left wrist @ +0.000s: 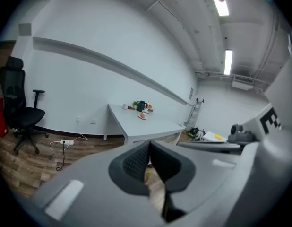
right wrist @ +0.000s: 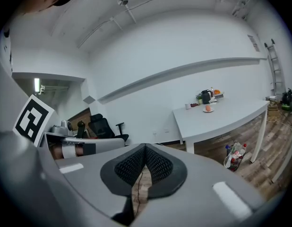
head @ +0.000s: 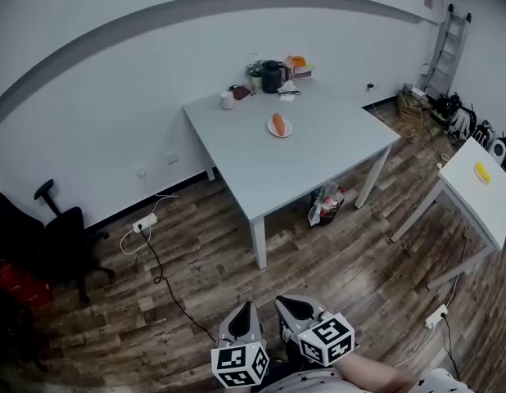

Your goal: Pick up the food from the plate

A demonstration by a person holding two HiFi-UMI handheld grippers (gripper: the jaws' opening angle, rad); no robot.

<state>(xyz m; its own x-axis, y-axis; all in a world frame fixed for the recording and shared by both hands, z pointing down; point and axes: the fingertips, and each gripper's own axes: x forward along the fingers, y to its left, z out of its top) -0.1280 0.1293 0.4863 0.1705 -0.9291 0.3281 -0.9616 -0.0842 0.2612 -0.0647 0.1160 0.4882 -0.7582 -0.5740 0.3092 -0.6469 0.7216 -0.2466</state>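
An orange piece of food [head: 277, 123] lies on a small white plate [head: 285, 132] near the middle of the grey table [head: 318, 158], far ahead of me. Both grippers hang low over the wooden floor, well short of the table. The left gripper [head: 246, 308] and the right gripper [head: 287, 303] are side by side, each shut with nothing between its pads. In the left gripper view the gripper [left wrist: 148, 146] is shut and the plate with the food [left wrist: 142, 116] is small and distant. In the right gripper view the gripper [right wrist: 145, 148] is shut and the food [right wrist: 208, 108] is far off on the table.
A black kettle [head: 272, 77], a mug [head: 227, 100], a plant and small items stand at the table's far edge. A bag [head: 325, 205] lies under the table. An office chair [head: 60, 236] is at the left, a power strip with cable [head: 144, 223] on the floor, a second white table [head: 482, 188] and a ladder [head: 446, 47] at the right.
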